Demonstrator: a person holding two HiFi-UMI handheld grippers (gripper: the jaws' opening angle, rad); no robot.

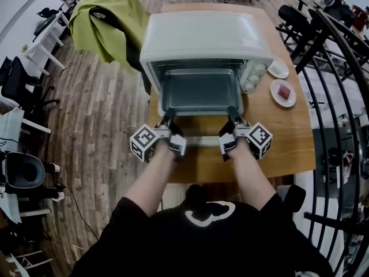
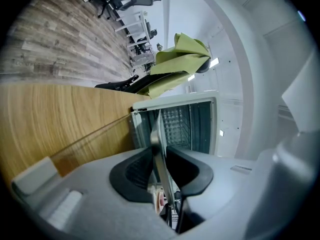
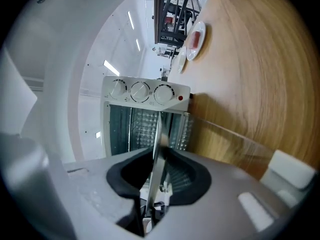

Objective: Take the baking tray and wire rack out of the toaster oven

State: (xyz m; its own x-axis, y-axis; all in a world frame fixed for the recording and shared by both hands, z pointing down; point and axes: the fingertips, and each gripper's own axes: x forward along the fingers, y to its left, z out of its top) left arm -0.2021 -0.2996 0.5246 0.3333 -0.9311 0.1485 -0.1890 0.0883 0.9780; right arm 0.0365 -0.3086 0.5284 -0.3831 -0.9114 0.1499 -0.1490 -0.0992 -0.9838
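The baking tray (image 1: 200, 90) is a shallow rectangle of dull silver-grey metal with a raised rim all round and a bare, faintly shiny floor. It sticks out level from the mouth of the white toaster oven (image 1: 204, 36), which stands on the wooden table (image 1: 288, 137). The tray's front edge hangs over the oven's lowered glass door (image 1: 202, 140). The person holds it at that front edge with both tools. The left gripper (image 1: 168, 115) pinches the rim near the left corner and the right gripper (image 1: 232, 114) near the right corner. Each pair of jaws is closed down to the thickness of the sheet metal. From the left gripper view the tray shows only as a thin bright edge (image 2: 156, 134) clamped between the dark pads (image 2: 132, 176). The right gripper view gives the same narrow strip (image 3: 160, 134) running toward the oven's three knobs (image 3: 140, 91). A dimpled, gridded surface shows inside the cavity (image 2: 176, 121); whether that is the wire rack, I cannot tell.
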